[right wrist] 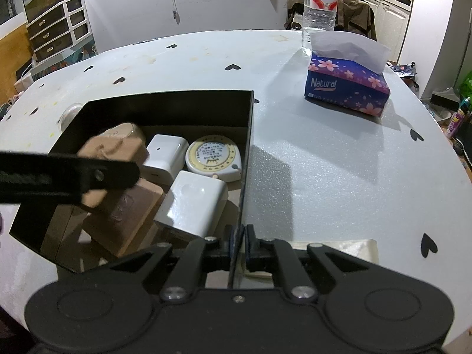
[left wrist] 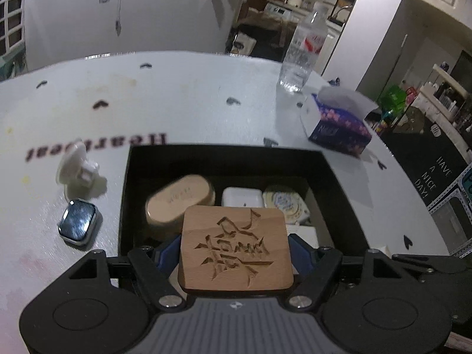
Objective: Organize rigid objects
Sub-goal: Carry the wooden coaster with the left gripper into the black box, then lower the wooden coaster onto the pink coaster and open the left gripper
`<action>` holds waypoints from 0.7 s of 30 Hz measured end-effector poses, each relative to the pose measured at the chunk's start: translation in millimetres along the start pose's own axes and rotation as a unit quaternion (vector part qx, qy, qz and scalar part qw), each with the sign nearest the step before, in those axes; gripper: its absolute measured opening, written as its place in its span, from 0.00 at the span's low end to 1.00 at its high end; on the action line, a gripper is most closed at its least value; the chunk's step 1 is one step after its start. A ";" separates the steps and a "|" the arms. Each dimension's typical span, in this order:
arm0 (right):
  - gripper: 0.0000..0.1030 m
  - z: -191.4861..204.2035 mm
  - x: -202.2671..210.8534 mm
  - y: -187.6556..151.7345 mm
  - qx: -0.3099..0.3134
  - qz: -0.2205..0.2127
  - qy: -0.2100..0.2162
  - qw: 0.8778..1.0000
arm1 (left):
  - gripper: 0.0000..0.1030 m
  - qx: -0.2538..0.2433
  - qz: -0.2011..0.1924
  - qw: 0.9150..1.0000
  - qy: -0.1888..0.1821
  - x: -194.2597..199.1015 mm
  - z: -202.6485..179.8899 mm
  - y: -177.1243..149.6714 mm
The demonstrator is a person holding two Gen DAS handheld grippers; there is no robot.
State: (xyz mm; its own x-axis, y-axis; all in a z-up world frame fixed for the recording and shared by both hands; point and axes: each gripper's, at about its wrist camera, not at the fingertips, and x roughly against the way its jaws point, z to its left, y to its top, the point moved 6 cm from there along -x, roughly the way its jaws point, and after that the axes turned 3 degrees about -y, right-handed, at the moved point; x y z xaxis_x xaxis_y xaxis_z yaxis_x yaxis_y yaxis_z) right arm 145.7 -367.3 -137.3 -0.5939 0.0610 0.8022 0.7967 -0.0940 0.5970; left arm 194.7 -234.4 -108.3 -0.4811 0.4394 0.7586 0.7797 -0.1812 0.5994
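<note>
My left gripper (left wrist: 236,244) is shut on a carved wooden block (left wrist: 236,250) and holds it over the near edge of the black box (left wrist: 224,153). In the box lie a tan oval case (left wrist: 180,200), a white charger (left wrist: 242,197) and a round tape measure (left wrist: 284,203). My right gripper (right wrist: 238,240) is shut on the box's right wall (right wrist: 249,135). In the right wrist view the box holds the tan case (right wrist: 118,144), the wooden block (right wrist: 124,215), two white chargers (right wrist: 194,200) and the tape measure (right wrist: 214,157). The left gripper's arm (right wrist: 67,174) crosses the box.
A smartwatch (left wrist: 78,221) and a white plastic suction hook (left wrist: 78,168) lie on the white table left of the box. A tissue box (right wrist: 346,85) and a water bottle (right wrist: 320,3) stand at the far right. The table edge curves close on the right.
</note>
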 end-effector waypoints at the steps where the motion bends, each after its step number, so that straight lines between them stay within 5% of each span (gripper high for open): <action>1: 0.08 0.0 0.0 0.0 0.000 0.000 0.000 1.000 | 0.74 -0.003 0.001 1.000 0.002 -2.0 -0.5 -0.2; 21: 0.08 0.5 0.8 -0.3 0.000 0.000 0.000 1.000 | 0.84 -0.010 0.003 1.000 -0.010 1.1 -5.7 1.3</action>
State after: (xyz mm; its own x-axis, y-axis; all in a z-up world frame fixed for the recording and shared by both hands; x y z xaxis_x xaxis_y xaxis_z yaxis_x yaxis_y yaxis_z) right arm 145.1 -366.7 -136.9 -0.5938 0.0614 0.8023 0.7968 -0.0939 0.5969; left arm 192.9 -239.2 -105.2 -0.4678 0.4549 0.7578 0.7746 -0.2018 0.5993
